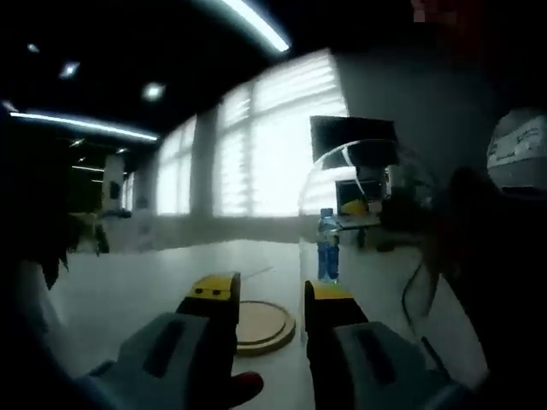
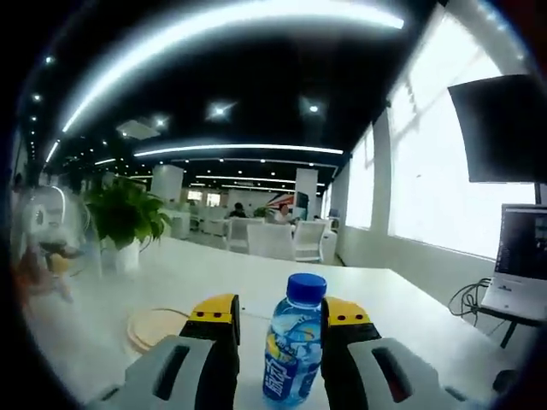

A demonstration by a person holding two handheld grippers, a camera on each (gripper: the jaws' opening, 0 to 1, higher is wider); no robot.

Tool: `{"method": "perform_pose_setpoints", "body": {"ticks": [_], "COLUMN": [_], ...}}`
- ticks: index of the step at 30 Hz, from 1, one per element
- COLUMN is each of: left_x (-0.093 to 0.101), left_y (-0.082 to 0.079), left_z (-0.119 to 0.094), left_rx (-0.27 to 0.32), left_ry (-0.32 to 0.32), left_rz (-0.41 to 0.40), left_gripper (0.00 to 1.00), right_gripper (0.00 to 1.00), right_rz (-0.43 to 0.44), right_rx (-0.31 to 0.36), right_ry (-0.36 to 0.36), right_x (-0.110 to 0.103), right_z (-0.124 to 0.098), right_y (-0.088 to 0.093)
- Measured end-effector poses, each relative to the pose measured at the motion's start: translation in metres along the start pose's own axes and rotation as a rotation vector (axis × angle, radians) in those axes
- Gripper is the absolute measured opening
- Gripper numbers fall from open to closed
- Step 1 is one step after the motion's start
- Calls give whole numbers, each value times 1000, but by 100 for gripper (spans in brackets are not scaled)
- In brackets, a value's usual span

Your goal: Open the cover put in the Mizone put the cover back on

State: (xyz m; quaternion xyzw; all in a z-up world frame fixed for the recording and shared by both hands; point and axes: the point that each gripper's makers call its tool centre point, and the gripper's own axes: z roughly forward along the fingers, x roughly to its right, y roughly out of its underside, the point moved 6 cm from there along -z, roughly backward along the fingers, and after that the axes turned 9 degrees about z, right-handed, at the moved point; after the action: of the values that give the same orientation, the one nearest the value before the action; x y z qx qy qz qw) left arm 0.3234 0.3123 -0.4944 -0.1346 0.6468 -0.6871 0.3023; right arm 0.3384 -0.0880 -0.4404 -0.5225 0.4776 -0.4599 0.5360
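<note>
One white table (image 2: 410,316) under everything. Clear dome cover (image 1: 367,222) held up at 2 o'clock in left gripper view. Round wooden base (image 1: 261,325) flat beyond left gripper (image 1: 269,299), jaws apart, gripping nothing. Mizone bottle (image 2: 293,350) upright, blue-capped, between right gripper (image 2: 280,320) jaws; contact unclear, cannot tell if clamped.

The left gripper view is dim and soft, with a grey haze. Strong daylight from the windows (image 1: 273,145) behind makes the near things dark, and a clear dome (image 1: 367,222) shows glare on its curve. The right gripper view is brighter and sharper: long ceiling lights (image 2: 231,26) shine white, the windows (image 2: 427,179) are washed out, and the table (image 2: 410,316) reflects pale light. Straight lines bend near the edges in both views.
</note>
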Motion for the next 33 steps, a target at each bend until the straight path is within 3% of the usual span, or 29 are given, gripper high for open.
{"method": "perform_pose_setpoints", "body": {"ticks": [12, 21, 26, 33], "left_x": [-13, -6, -7, -7], "left_y": [15, 17, 20, 24], "left_z": [-10, -8, -6, -5], "left_rx": [-50, -77, -81, -91], "left_ry": [-100, -71, -71, -67], "left_rz": [-6, 48, 12, 1], "left_gripper": [23, 19, 19, 19], "right_gripper": [32, 33, 32, 26], "right_rz": [13, 90, 126, 150], "right_rx": [-9, -43, -69, -71], "right_ry": [27, 19, 26, 40], "right_x": [9, 22, 26, 31], "right_z": [11, 37, 56, 67], "right_y": [3, 2, 5, 11]}}
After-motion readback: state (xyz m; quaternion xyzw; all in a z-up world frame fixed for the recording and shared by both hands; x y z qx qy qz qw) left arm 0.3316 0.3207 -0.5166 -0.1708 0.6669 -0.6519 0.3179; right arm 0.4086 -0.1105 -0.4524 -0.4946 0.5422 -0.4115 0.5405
